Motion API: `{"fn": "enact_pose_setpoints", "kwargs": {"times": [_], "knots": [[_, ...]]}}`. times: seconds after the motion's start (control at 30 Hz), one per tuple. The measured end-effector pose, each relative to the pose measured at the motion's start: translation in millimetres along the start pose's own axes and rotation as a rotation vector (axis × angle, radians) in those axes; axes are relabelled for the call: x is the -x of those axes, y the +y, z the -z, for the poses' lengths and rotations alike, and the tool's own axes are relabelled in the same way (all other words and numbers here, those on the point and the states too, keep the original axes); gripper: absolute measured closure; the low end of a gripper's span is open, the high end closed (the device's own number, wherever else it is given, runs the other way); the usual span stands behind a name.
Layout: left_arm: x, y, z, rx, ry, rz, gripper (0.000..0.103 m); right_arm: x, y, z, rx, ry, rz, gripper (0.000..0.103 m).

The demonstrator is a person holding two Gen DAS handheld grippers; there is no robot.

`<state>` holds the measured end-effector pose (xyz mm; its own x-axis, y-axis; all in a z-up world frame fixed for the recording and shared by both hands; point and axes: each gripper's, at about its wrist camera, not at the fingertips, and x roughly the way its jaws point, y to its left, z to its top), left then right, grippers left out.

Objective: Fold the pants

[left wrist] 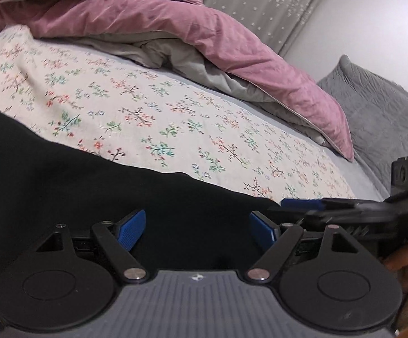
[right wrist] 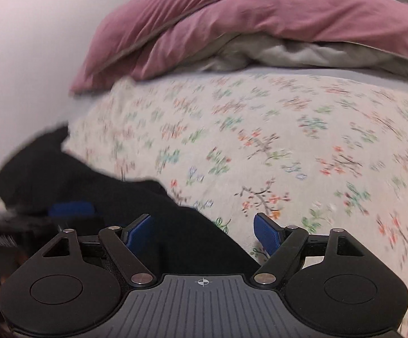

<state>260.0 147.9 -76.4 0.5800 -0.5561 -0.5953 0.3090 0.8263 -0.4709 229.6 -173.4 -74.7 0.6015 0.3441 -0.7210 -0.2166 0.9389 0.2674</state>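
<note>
Left wrist view: I have my left tool (left wrist: 197, 229) over the black pants (left wrist: 63, 197), its blue pads spread apart with dark cloth showing between them and nothing pinched. The pants lie on the bed across the floral sheet (left wrist: 153, 112), filling the lower left of this view. From the right edge my right tool (left wrist: 302, 204) reaches in level, one blue pad showing just at the edge of the black cloth; I cannot tell from here whether it touches.

Behind the sheet a pink duvet (left wrist: 175, 19) with a grey underside lies bunched up, and a grey quilted pillow (left wrist: 381, 118) sits to its right against the white wall (left wrist: 372, 22).

From the right wrist camera, which is blurred, my right tool (right wrist: 204, 232) stands with its pads apart, one over the black pants (right wrist: 105, 197) and the other over the floral sheet (right wrist: 288, 129), gripping nothing. My left tool (right wrist: 71, 208) shows dimly at the lower left, on the pants. The pants run from the lower middle toward the left edge of the bed. I see no containers in either view.
</note>
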Motion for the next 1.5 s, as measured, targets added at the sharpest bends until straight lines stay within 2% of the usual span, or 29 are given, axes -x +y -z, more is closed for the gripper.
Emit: {"fn": "enact_pose_setpoints", "kwargs": {"times": [0.03,0.1,0.17,0.3,0.4,0.5,0.6,0.67,0.73,0.8,0.83,0.97,1.07,1.17,1.4,1.5], "knots": [[-0.5,0.8,-0.5,0.009,0.003,-0.001,0.009,-2.8,3.3,1.5,0.032,0.014,0.0,0.059],[-1.0,1.7,-0.3,0.018,0.009,-0.003,0.01,-8.3,9.9,2.1,0.075,0.028,-0.003,0.079],[-2.0,1.3,0.4,0.014,0.018,-0.016,0.012,-3.5,16.6,5.2,0.104,0.016,-0.032,0.089],[-2.4,3.6,0.9,0.027,0.03,-0.024,0.014,7.6,34.1,14.4,0.171,0.026,-0.118,0.093],[-0.9,7.9,0.2,0.074,0.026,0.013,0.015,1.6,46.8,21.4,0.234,0.068,-0.106,0.093],[-2.7,9.6,1.2,0.113,0.033,0.052,0.022,-8.0,52.9,28.4,0.255,0.1,-0.094,0.09],[-12.7,6.3,3.1,0.133,0.054,0.092,0.032,-10.9,57.5,34.2,0.275,0.097,-0.089,0.086],[-23.1,2.5,4.1,0.148,0.075,0.087,0.045,-10.1,58.5,35.2,0.28,0.092,-0.086,0.085],[-32.2,-2.4,3.4,0.145,0.086,0.052,0.053,-9.1,59.3,37.0,0.285,0.086,-0.086,0.085],[-36.0,-3.5,2.1,0.157,0.084,0.053,0.061,-7.6,60.2,39.3,0.301,0.08,-0.086,0.085],[-37.9,-3.8,2.0,0.161,0.09,0.058,0.079,-6.8,60.6,39.9,0.307,0.078,-0.089,0.085],[-39.0,-2.7,5.4,0.163,0.1,0.047,0.082,-4.9,54.6,36.4,0.284,0.087,-0.131,0.084],[-35.5,7.1,6.9,0.219,0.119,0.071,0.082,1.2,27.7,24.0,0.133,0.079,-0.234,0.081],[-31.2,8.7,8.8,0.223,0.133,0.078,0.082,2.2,0.0,10.0,-0.013,0.069,-0.276,0.077],[-20.2,2.0,11.8,0.165,0.151,0.048,0.082,-45.3,-16.2,-13.1,-0.241,0.183,-0.399,0.075],[-18.3,3.8,11.5,0.165,0.167,0.049,0.082,-67.1,-11.1,-16.6,-0.316,0.206,-0.446,0.063]]}}
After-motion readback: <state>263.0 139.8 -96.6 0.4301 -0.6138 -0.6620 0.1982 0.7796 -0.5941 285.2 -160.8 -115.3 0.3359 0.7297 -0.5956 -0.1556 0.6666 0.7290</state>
